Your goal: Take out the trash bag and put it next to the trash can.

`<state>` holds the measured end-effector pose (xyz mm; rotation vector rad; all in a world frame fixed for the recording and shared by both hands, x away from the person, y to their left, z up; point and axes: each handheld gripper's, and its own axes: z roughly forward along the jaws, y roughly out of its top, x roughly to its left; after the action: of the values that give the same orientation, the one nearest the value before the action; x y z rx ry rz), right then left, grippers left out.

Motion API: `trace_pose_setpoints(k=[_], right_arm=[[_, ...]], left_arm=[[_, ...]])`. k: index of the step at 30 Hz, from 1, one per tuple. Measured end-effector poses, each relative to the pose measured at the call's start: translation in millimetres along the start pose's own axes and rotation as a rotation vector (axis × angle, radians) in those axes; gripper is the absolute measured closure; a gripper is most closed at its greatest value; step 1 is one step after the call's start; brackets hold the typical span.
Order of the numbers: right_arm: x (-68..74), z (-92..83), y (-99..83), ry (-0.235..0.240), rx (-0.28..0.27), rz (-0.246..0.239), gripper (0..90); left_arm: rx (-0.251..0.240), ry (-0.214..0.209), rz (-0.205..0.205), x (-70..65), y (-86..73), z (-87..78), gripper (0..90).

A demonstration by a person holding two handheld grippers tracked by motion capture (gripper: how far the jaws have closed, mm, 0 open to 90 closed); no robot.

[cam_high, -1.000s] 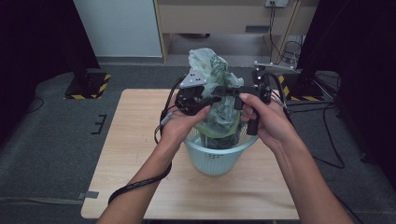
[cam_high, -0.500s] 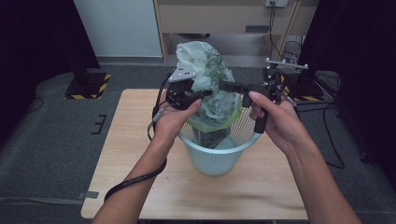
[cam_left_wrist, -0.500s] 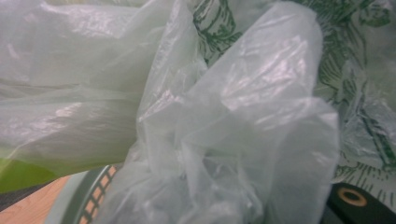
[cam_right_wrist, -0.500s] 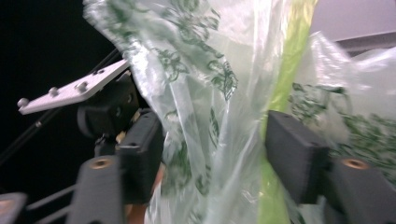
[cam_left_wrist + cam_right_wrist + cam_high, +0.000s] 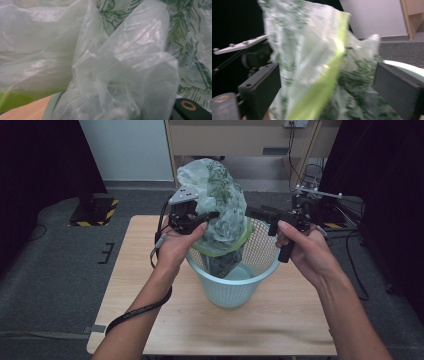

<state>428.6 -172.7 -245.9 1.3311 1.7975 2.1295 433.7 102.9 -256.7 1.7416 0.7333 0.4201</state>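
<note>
Plastic bag [image 5: 120, 65] hides the left gripper's jaws.

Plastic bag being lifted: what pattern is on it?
Translucent plastic bag with a dark green leafy print; clearest in the high view.

Your arms are bare; a black strap [image 5: 140, 311] loops your left wrist. Both grippers are black, the left gripper [image 5: 192, 216] topped by a grey three-cornered plate [image 5: 183, 195].
</note>
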Motion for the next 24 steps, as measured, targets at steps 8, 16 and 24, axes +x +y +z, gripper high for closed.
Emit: trace_pose_setpoints(k=[8, 16, 24], right_arm=[[-20.3, -8.0, -3.9, -0.051, -0.007, 0.019, 5.4], [-46.2, -25.4, -5.5, -0.112, -0.024, 0.039, 5.7], [-66.0, -38.4, -8.1, -0.148, -0.031, 0.058, 5.8]], left_arm=[[-0.019, 0.009, -0.012, 4.6, 5.8, -10.3, 89.5], [-0.050, 0.027, -0.007, 9.4, 17.8, -30.6, 89.5], [-0.068, 0.041, -0.008, 16.6, 26.7, -48.0, 89.5]])
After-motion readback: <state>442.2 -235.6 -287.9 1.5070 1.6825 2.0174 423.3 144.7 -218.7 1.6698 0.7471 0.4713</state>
